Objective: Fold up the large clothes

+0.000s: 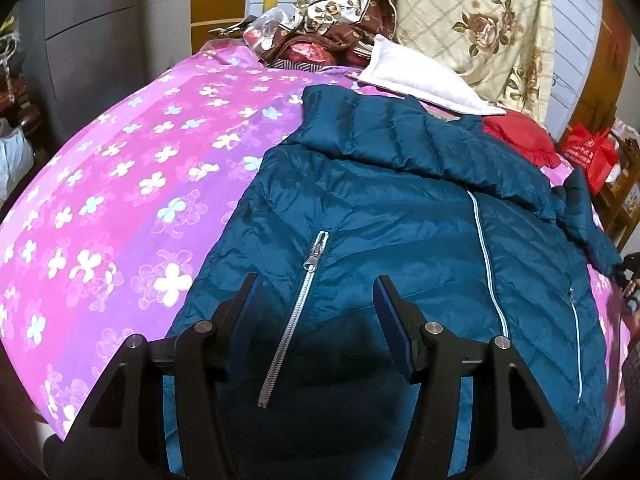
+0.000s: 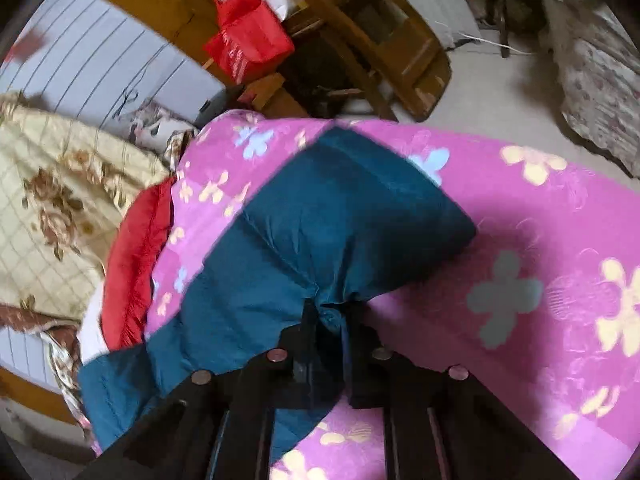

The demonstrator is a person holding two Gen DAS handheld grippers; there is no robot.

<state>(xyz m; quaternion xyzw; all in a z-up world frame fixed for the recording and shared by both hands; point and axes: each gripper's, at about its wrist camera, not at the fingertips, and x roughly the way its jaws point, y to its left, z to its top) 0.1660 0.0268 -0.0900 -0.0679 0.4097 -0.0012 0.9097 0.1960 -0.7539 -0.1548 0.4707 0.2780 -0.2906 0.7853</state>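
Hovering spread above the jacket (image 1: 400, 240), left tongs (image 1: 316, 292) hold nothing; right tongs (image 2: 330, 312) pinch its sleeve (image 2: 340, 216).

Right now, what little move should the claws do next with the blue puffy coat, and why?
Probably carry the sleeve across onto the coat front. The right claw is shut on bunched sleeve fabric, while the left claw hangs open above the silver zipper, and the coat lies spread on the pink bedspread.
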